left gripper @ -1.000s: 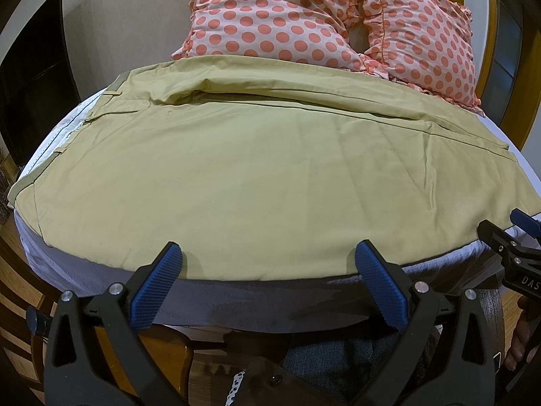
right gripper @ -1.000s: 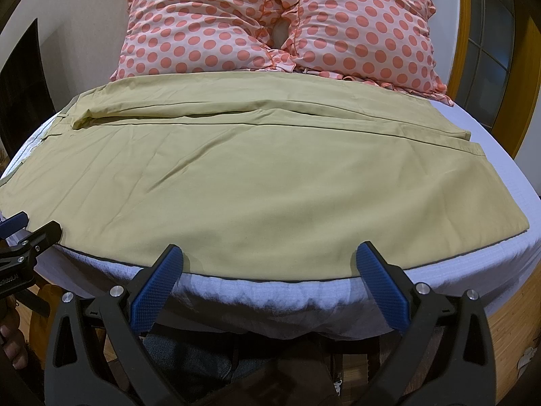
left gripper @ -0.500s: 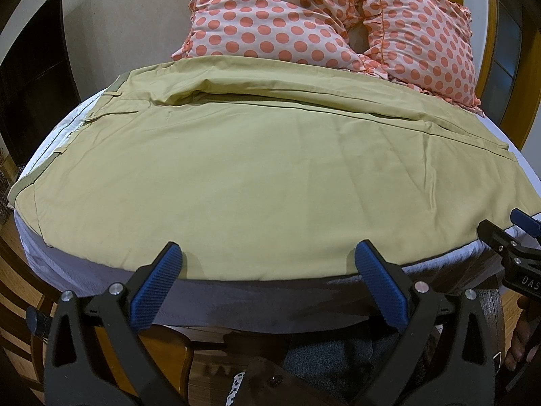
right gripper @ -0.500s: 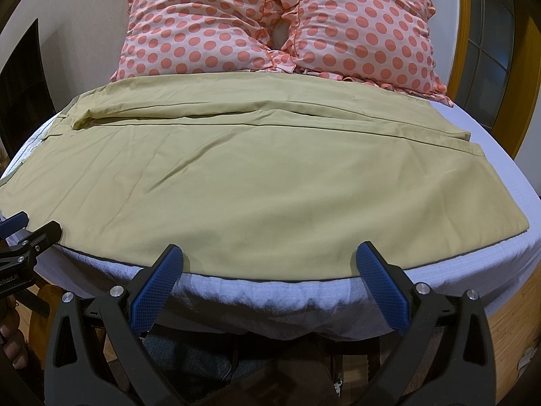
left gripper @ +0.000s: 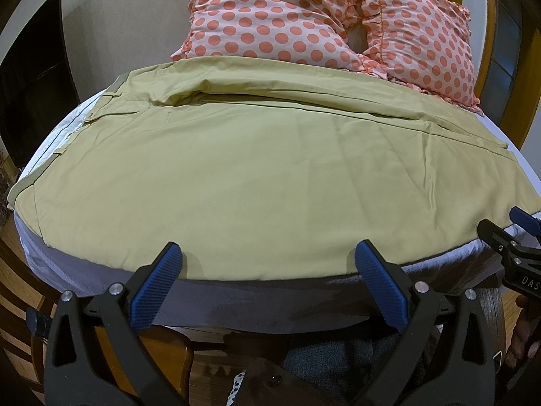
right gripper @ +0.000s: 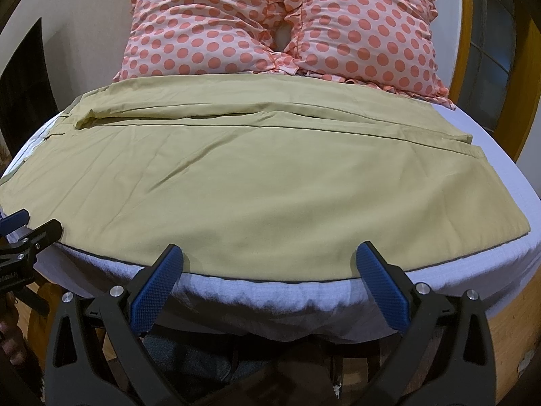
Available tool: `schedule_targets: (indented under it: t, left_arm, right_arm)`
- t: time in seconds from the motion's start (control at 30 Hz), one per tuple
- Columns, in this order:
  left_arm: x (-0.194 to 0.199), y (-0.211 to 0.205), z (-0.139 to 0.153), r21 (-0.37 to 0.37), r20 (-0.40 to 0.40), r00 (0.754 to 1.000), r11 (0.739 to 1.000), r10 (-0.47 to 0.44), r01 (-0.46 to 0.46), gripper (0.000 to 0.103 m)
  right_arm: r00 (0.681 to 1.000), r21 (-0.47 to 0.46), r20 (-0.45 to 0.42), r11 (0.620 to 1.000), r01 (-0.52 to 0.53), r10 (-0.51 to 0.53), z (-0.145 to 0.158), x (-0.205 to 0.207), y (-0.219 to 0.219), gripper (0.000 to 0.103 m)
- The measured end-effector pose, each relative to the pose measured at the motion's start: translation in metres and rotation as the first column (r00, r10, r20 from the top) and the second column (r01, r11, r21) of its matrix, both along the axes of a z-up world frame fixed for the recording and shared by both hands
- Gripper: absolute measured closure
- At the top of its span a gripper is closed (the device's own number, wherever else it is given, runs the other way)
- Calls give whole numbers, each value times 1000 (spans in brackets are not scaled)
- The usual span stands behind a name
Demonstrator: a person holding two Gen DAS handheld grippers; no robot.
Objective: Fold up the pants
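Left wrist view: our left gripper (left gripper: 267, 260) and right gripper (right gripper: 268, 260) both gape empty. Pants (left gripper: 253, 176) lie sideways on the bed (right gripper: 507, 203), just ahead of both.

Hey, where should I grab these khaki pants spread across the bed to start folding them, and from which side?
Take the khaki pants by their long near edge, coming in low from the foot of the bed. That edge lies flat and straight at the mattress border, right ahead of both open grippers, so each can probably pinch a spot and lift it toward the polka-dot pillows.
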State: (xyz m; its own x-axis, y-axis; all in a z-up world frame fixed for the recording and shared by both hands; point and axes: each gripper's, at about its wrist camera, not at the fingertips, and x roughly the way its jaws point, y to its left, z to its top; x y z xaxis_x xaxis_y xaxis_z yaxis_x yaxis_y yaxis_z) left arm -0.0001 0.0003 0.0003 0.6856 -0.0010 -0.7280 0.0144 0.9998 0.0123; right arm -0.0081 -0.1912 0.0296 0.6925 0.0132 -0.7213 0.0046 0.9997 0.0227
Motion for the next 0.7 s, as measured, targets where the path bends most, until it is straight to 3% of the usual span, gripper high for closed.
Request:
schedule_targets:
  t: [0.13,0.2,0.33,0.43,0.53,0.6,0.7]
  left_arm:
    - [1,1,1,1,-1,1000,1000,-13,13,2]
    - [2,3,3,2,-5,1000,1000,-22,22,2]
    - [7,3,12,35,34,999,999,-15,14,2]
    - [16,6,22,19,67,998,1000,-9,8,2]
    - [25,10,28,-13,91,996,1000,-10,12,2]
    - [28,11,29,-17,104,994,1000,-10,12,2]
    - [36,14,30,-9,119,993,1000,-7,9,2]
  right_arm:
    - [999,12,-18,999,-38,38,3,7,-6,1]
    - [1000,27,-22,1000,8,-7,12,19,-22,1]
    - [986,97,-17,981,166,-165,46,70,-81,1]
    - [949,162,-52,935,315,-310,63,132,-133,1]
    - [879,194,-105,857,478,-466,66,201,-181,16]
    - [789,183,-173,768,614,-590,56,253,-215,28]
    - [700,153,-236,685,712,-674,38,304,-245,30]
